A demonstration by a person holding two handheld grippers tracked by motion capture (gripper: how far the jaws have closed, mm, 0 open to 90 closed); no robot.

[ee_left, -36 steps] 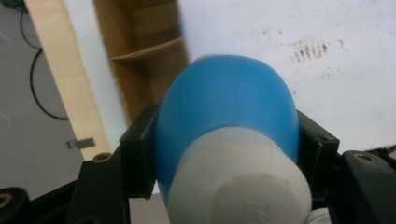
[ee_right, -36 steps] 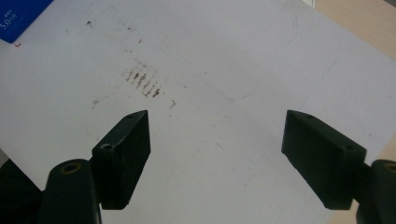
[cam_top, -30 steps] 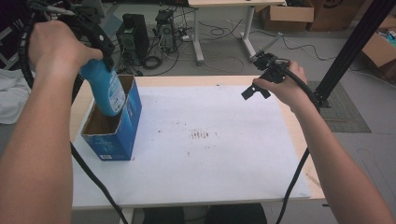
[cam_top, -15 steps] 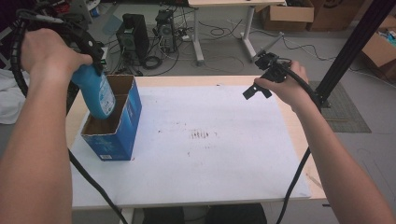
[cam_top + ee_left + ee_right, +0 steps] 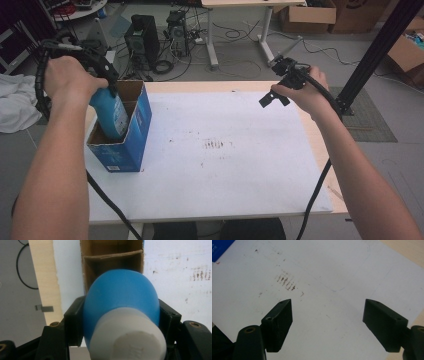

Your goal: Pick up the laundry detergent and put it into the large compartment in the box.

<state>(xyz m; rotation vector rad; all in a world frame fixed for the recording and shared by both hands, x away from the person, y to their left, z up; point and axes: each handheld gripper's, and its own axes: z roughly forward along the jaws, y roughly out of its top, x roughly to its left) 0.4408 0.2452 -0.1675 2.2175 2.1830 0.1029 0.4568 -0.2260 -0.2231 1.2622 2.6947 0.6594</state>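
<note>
A blue bottle with a white cap hangs partway inside an open blue cardboard box at the table's left edge. My left gripper is shut on the bottle near its top; in the left gripper view the jaws press both sides of the blue bottle, with the box's brown dividers beyond it. My right gripper hovers above the table's far right part, open, and the right gripper view has its jaws wide apart over bare white board.
The white table top carries a patch of dark smudges near its middle. Computer towers, cables and cardboard boxes sit on the floor beyond. A black post rises at the right.
My left gripper has lowered the blue bottle, so its bottom now sits inside the box. The right gripper has barely shifted.
</note>
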